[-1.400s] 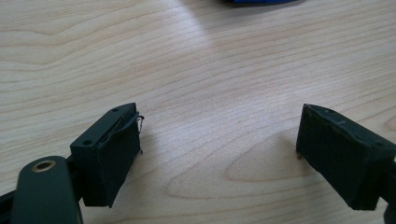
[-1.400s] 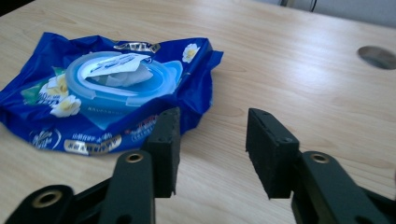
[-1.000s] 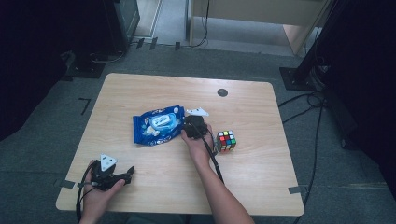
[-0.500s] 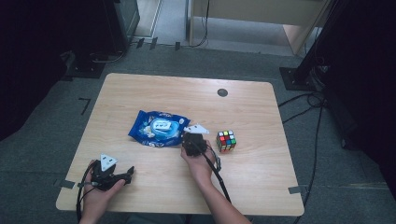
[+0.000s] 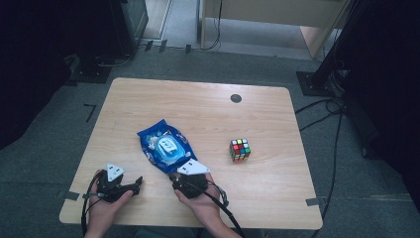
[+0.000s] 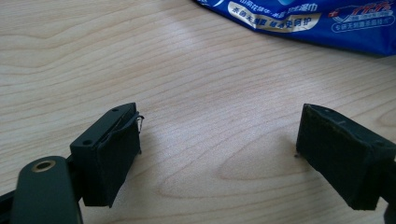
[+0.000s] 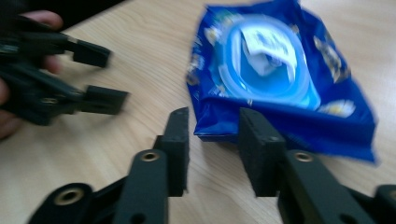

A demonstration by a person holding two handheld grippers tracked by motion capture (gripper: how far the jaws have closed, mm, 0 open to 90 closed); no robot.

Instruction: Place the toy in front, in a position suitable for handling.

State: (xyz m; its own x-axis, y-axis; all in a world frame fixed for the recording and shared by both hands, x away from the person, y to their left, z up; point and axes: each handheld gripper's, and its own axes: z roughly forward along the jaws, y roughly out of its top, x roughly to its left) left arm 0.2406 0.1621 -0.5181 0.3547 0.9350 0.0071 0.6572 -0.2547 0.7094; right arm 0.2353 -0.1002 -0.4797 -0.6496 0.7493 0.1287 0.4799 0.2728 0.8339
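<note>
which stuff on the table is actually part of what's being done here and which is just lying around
In use:
- blue wipes pack, lying flat on the table
- right gripper, jaws just opened, parted at the pack's near edge and not pressing on it

Lying about:
- colour cube, apart to the right of the pack
- left gripper, open over bare wood
- dark round disc near the far edge

My right gripper view is smeared by motion, so the print on the wipes pack (image 7: 280, 88) is unreadable. In my left gripper view, the top edge cuts that pack (image 6: 299, 21) off.
</note>
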